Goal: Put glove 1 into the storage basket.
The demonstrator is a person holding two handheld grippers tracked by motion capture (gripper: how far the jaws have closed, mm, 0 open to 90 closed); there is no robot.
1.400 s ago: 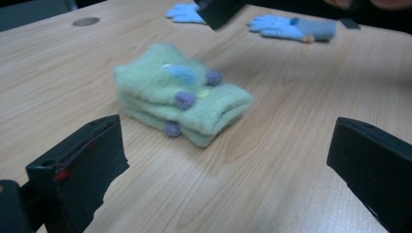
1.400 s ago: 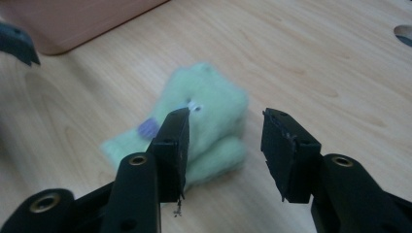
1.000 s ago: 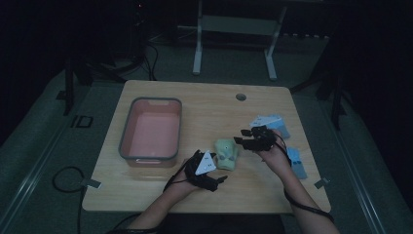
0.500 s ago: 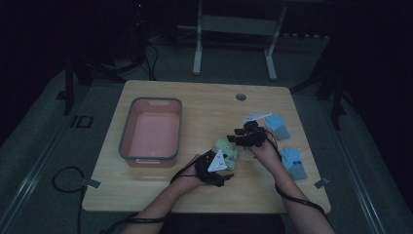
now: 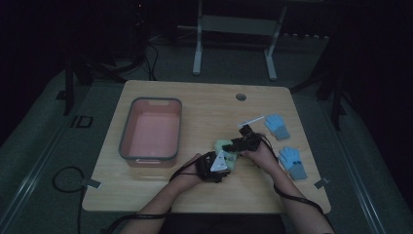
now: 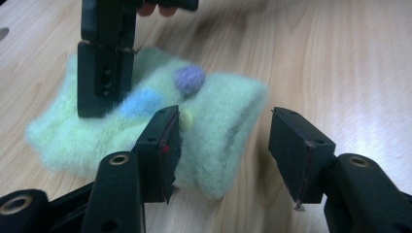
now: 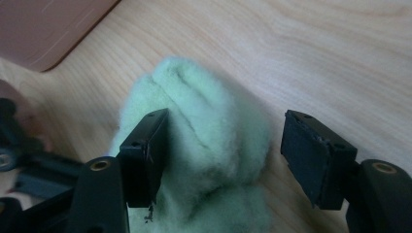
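Observation:
A pale green woolly item (image 5: 225,146) with blue, purple and yellow tufts lies on the wooden table (image 5: 204,102), right of centre. My left gripper (image 5: 217,165) reaches it from the near side. Its jaws have just been closing and stand open around one corner (image 6: 233,121) of the item; the left pad brushes the wool, the right pad is clear. My right gripper (image 5: 242,143) comes from the right. Its jaws have just been opening and straddle the item's rounded end (image 7: 204,126), one pad against it, the other apart. The right gripper's jaw (image 6: 104,63) rests on the wool.
A pink bin with a grey rim (image 5: 127,130) stands at the left of the table, close to my left hand. Two light blue gloves (image 5: 276,126) (image 5: 292,162) lie to the right, a white tag (image 5: 251,121) beside the far one. A dark round hole (image 5: 240,97) marks the far edge.
My right gripper has moved left and down, away from the far blue glove and onto the green item. My left gripper has slid right up to the item's corner.

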